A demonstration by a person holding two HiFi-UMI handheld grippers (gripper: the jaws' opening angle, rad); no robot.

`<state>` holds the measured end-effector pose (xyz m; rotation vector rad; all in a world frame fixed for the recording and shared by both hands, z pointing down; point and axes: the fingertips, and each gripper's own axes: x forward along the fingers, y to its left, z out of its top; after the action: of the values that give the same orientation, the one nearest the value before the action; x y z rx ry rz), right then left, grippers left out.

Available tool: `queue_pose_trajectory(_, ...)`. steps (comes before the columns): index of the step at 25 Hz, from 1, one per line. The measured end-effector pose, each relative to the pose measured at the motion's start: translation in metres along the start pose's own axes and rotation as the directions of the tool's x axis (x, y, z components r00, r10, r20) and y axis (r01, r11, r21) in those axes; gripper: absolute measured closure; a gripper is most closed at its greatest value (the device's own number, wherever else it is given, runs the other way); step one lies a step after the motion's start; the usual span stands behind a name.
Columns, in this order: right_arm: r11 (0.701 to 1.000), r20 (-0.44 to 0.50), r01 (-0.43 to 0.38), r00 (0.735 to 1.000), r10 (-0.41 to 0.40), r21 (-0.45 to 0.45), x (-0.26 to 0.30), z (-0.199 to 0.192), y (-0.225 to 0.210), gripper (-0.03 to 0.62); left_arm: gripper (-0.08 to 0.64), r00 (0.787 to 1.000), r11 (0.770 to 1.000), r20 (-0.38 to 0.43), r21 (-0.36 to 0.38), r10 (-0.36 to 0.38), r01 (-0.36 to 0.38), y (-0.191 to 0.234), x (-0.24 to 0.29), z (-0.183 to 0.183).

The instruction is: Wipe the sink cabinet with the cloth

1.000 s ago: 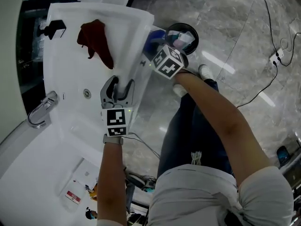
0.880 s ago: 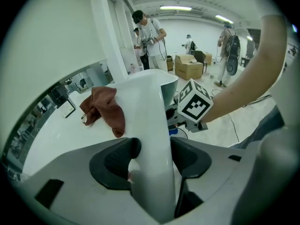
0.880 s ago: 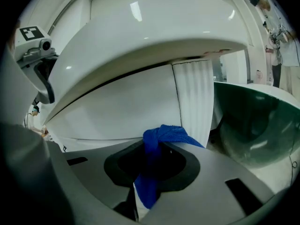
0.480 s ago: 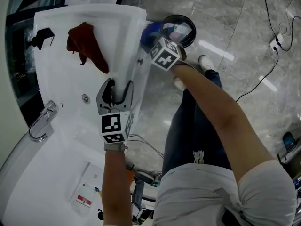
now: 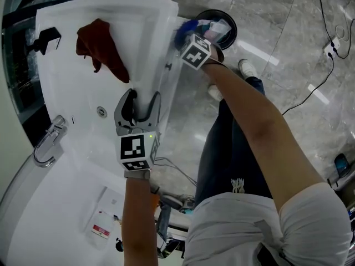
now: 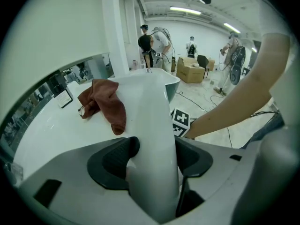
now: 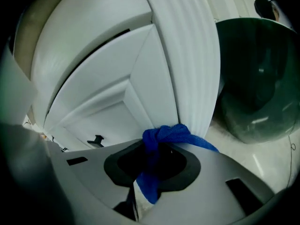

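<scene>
The white sink cabinet [image 5: 77, 93] fills the left of the head view. My left gripper [image 5: 138, 101] straddles its front rim [image 6: 154, 121], both pads pressed on the white edge. My right gripper [image 5: 186, 39] is at the cabinet's far front corner, shut on a blue cloth [image 5: 182, 32]. In the right gripper view the bunched blue cloth [image 7: 164, 136] sticks out of my right gripper [image 7: 152, 165] and touches the ribbed white corner panel [image 7: 194, 64], beside a recessed door [image 7: 112, 97]. A reddish-brown cloth [image 5: 102, 49] lies loose on the counter top, also seen as a crumpled cloth [image 6: 105, 102].
A black round bin [image 5: 219, 29] stands on the marble floor right beside the cabinet corner, close to the right gripper; it is the dark bin [image 7: 258, 93]. A chrome faucet [image 5: 47, 140] and a black holder [image 5: 47, 37] sit on the counter. Cables [image 5: 310, 93] run across the floor.
The right gripper with the blue cloth has shifted slightly further along the cabinet's corner, toward the bin. The left gripper stays clamped on the front rim.
</scene>
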<state>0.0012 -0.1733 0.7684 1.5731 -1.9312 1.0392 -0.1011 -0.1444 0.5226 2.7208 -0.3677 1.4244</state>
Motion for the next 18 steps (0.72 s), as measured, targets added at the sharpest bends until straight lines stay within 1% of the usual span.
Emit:
queue_pose_trajectory(2, 1.0, -0.019, -0.009, 1.0, 0.009, 0.005, 0.005, -0.006, 0.001, 0.519, 0.296, 1.0, 1.0, 0.0, 0.001, 0.001, -0.001, 0.0, 0.0, -0.001)
queue_pose_trajectory(5, 0.999, -0.043, -0.049, 0.998, 0.05, 0.007, 0.012, -0.013, 0.013, 0.52, 0.296, 1.0, 1.0, -0.005, -0.002, 0.004, -0.004, 0.0, 0.0, -0.002)
queue_pose_trajectory(7, 0.997, -0.047, -0.073, 0.996, 0.073, -0.001, 0.015, -0.012, 0.025, 0.52, 0.295, 1.0, 1.0, -0.007, 0.0, 0.004, -0.004, 0.0, 0.001, -0.002)
queue_pose_trajectory(10, 0.996, -0.043, -0.088, 0.995, 0.088, 0.015, 0.014, -0.007, 0.039, 0.518, 0.295, 1.0, 1.0, -0.009, 0.0, 0.005, -0.005, 0.001, 0.001, -0.003)
queue_pose_trajectory(14, 0.996, -0.007, -0.092, 0.996, 0.092, 0.002, 0.0, 0.004, 0.048, 0.518, 0.295, 1.0, 1.0, -0.009, -0.002, 0.005, -0.005, 0.001, 0.001, -0.003)
queue_pose_trajectory(18, 0.994, 0.057, -0.083, 0.995, 0.087, -0.078, -0.023, 0.025, 0.057, 0.518, 0.295, 1.0, 1.0, -0.009, 0.0, 0.006, -0.006, 0.002, 0.001, -0.003)
